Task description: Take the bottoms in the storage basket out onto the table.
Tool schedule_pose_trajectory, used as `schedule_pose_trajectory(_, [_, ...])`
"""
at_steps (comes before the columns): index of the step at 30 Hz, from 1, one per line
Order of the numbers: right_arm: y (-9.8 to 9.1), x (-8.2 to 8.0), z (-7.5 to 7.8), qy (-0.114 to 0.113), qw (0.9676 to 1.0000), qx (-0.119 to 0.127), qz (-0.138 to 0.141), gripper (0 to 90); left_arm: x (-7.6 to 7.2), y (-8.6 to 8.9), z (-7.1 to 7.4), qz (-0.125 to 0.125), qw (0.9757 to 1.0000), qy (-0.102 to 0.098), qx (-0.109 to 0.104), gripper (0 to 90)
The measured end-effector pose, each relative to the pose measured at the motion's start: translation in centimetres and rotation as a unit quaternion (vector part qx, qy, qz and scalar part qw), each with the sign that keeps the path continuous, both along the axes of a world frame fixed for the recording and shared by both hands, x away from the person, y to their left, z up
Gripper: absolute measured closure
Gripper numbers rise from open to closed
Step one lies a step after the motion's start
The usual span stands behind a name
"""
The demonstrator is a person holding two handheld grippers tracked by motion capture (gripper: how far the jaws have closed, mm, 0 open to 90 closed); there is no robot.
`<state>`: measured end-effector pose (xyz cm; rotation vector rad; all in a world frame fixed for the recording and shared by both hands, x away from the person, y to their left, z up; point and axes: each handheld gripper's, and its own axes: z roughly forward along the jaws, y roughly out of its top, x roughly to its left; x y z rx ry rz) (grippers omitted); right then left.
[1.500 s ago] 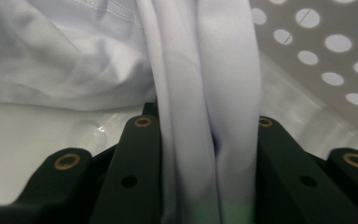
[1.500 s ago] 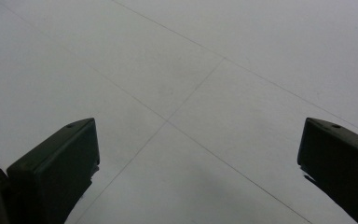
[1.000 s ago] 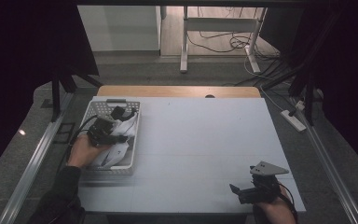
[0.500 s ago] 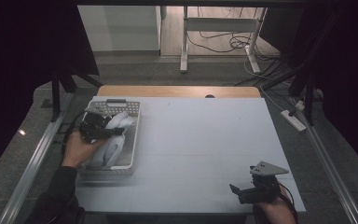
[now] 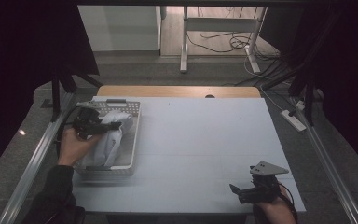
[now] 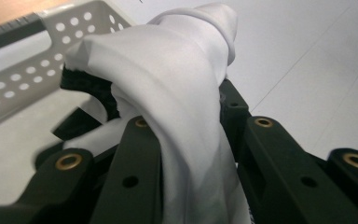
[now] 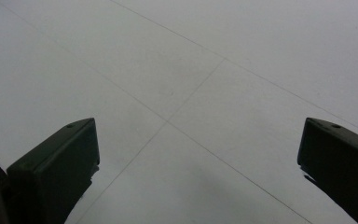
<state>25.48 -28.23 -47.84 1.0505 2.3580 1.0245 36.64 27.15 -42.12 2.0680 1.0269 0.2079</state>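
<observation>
A white cloth (image 5: 113, 135) hangs over a perforated grey basket (image 5: 127, 163) at the table's left side. My left gripper (image 5: 103, 125) is shut on the white cloth, lifted above the basket. In the left gripper view the cloth (image 6: 177, 107) is pinched between the black jaws and drapes down over them, with the basket wall (image 6: 37, 70) behind. My right gripper (image 5: 238, 192) rests near the front right of the table, open, with bare table between its jaws (image 7: 191, 154).
The white table (image 5: 205, 140) has a wooden strip (image 5: 177, 91) along its far edge. Metal rails run along both sides. A power strip (image 5: 294, 120) lies on the floor to the right, and desk legs and cables stand beyond the table.
My left gripper has risen out of the basket and moved toward the far end, pulling the white cloth up with it. The right gripper has stayed still.
</observation>
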Motion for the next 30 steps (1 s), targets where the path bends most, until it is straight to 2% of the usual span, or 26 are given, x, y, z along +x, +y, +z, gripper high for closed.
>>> schedule_pose_trajectory(8, [0.0,0.0,0.0,0.0,1.0,-0.001,-0.001,0.0,-0.2,0.4,1.4,0.003,0.9999,-0.016,-0.002,75.5])
schedule_pose_trajectory(23, [0.0,0.0,0.0,0.002,1.0,-0.001,-0.001,0.0,0.1,0.7,5.3,0.005,0.999,-0.043,-0.002,75.4])
schedule_pose_trajectory(30, [0.0,0.1,0.0,0.003,1.0,0.0,-0.001,0.0,0.4,0.9,6.7,0.011,0.9983,-0.054,-0.02,75.4])
